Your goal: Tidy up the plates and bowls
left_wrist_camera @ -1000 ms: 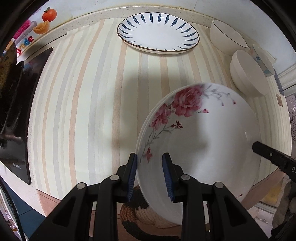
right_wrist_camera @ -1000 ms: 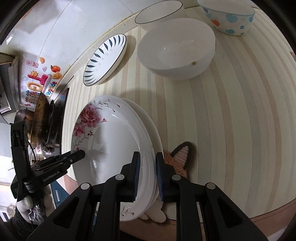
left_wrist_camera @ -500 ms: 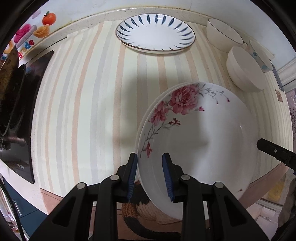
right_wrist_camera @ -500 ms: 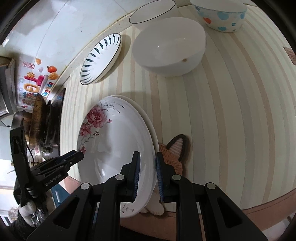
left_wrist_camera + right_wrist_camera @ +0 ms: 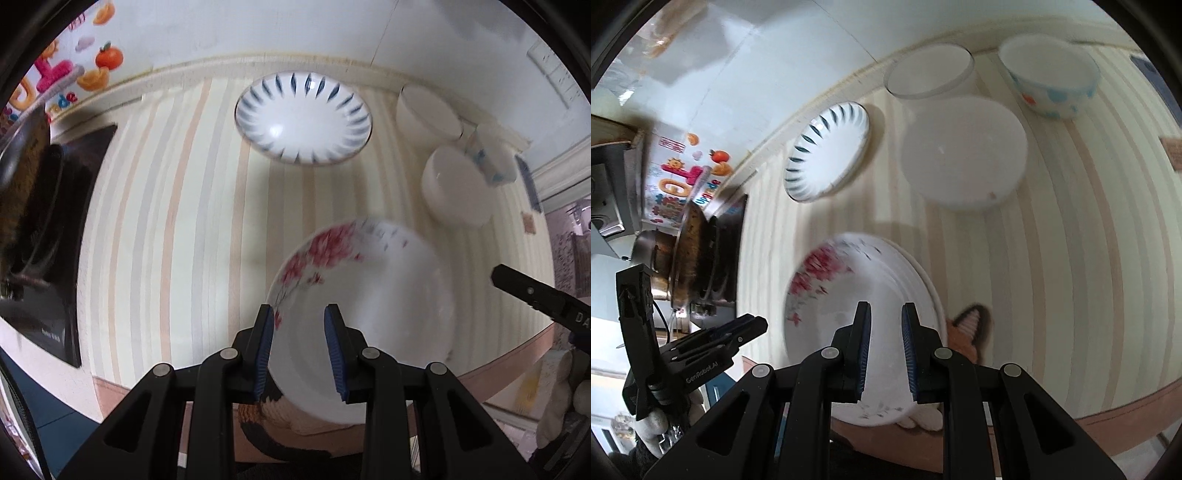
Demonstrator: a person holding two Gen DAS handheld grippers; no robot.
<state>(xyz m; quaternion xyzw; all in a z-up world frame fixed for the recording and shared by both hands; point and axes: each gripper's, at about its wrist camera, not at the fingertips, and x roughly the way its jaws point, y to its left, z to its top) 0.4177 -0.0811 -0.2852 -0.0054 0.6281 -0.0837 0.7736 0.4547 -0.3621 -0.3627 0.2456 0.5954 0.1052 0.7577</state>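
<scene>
Plates are lying stacked at the counter's [image 5: 184,206] near edge, floral plate [image 5: 369,306] on top; my left gripper [image 5: 301,347] and right gripper [image 5: 884,347] are hanging parted and empty, and I'm judging the blue-rimmed plate [image 5: 303,118] comes next.

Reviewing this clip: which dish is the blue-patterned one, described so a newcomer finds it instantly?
Start at the striped countertop and go to its far edge, against the white wall. The blue-dash plate lies there, left of the plain white bowls. It alone carries dark blue dashes radiating round its rim; the nearer plate has pink flowers.
</scene>
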